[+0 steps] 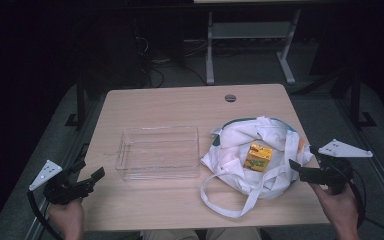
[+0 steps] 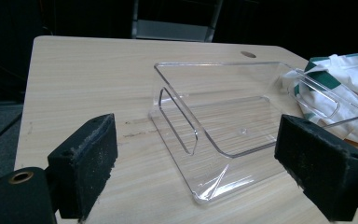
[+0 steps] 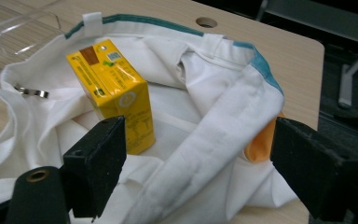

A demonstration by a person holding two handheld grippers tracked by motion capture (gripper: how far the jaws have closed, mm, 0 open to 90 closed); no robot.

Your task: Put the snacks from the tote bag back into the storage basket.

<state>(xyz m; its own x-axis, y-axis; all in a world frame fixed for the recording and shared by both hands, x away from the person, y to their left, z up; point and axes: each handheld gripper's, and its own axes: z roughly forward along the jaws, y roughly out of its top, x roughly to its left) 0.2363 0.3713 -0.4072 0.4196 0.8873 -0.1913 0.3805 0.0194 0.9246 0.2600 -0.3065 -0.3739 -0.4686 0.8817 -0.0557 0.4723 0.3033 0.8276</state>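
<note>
Left gripper (image 1: 87,181) held low at the near left corner, gripped from beneath by the left hand (image 1: 66,216), jaws pointing forward and to the right, spread wide with nothing between them; pads (image 2: 85,164) bare in the left gripper view. Right gripper (image 1: 300,171) held at the right edge by the right hand (image 1: 341,205), pointing left, roughly level as far as the dim high view allows. Jaws wide apart, pads (image 3: 98,164) pressing on nothing.
</note>
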